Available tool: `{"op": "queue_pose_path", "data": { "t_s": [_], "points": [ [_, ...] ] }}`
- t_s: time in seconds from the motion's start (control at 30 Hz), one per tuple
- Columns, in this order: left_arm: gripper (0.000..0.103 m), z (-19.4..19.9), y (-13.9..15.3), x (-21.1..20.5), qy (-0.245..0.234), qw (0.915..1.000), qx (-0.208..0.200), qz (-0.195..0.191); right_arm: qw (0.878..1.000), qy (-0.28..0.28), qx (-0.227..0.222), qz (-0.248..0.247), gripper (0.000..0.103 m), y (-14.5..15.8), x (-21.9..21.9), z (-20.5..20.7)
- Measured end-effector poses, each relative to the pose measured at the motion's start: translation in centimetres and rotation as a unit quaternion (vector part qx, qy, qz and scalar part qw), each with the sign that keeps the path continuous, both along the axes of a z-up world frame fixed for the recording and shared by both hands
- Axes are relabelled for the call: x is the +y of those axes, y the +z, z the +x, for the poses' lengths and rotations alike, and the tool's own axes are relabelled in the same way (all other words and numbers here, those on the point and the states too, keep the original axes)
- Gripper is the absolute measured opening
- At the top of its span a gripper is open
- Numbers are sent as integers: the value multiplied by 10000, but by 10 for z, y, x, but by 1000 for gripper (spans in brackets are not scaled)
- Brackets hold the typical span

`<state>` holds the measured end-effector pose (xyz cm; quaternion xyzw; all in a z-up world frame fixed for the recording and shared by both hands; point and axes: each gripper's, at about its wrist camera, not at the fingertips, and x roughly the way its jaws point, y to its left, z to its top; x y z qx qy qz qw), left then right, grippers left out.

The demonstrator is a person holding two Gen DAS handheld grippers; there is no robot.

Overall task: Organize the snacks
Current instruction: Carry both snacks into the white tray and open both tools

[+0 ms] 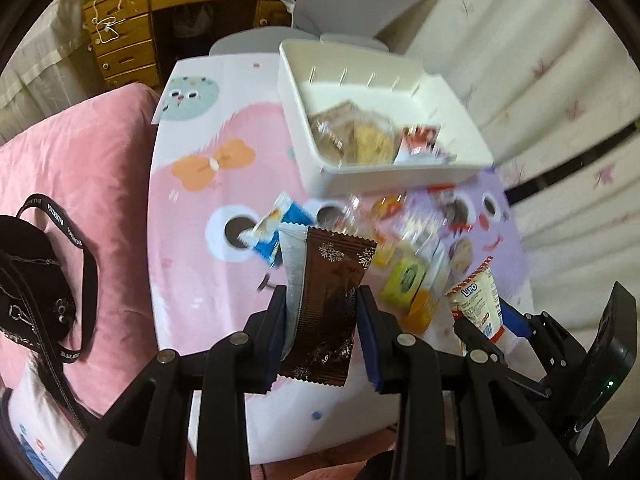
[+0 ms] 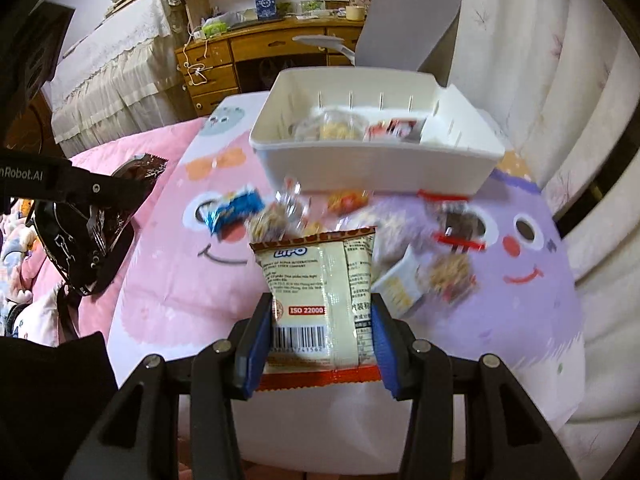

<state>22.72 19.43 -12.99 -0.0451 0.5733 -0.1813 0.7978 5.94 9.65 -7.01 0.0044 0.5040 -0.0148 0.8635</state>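
Observation:
My left gripper [image 1: 322, 308] is shut on a brown snowflake-print snack packet [image 1: 328, 304], held upright above the table's near edge. My right gripper [image 2: 320, 316] is shut on a cream Lipo biscuit packet [image 2: 320, 300] with red trim; the same packet [image 1: 476, 304] shows at the right of the left wrist view. A white bin [image 2: 376, 168] stands at the table's far side with several snacks inside. Loose snacks lie between the bin and the grippers, among them a blue-and-white packet [image 1: 276, 232] and a yellow-green packet [image 1: 404, 280].
The small table [image 2: 168, 280] carries a pink and purple cartoon cover. A pink bedspread with a black strapped bag [image 1: 36, 280] lies to the left. A grey chair [image 2: 408, 40] and a wooden desk [image 2: 248, 56] stand behind the bin. A white curtain hangs at the right.

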Motion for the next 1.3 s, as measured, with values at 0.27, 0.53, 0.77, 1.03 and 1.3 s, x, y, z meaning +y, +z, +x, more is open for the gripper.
{"op": "queue_pose_path", "data": {
  "t_s": [0.27, 0.53, 0.77, 1.03, 1.3],
  "points": [
    [32, 29, 29, -30, 319, 9989, -343, -84, 9993, 333, -150, 62, 46, 38, -42, 39],
    [32, 63, 40, -64, 575, 9968, -547, -13, 9978, 612, -232, 67, 46, 53, -86, 81],
    [32, 94, 33, -86, 857, 9948, -543, -11, 9955, 845, -426, -22, 47, 58, -123, 116],
    [32, 114, 30, -102, 1145, 9918, -574, 31, 9924, 1081, -580, -80, 47, 58, -154, 157],
    [48, 120, 33, -115, 1114, 9916, -662, 26, 9932, 1040, -512, 132, 47, 49, -175, 172]
  ]
}}
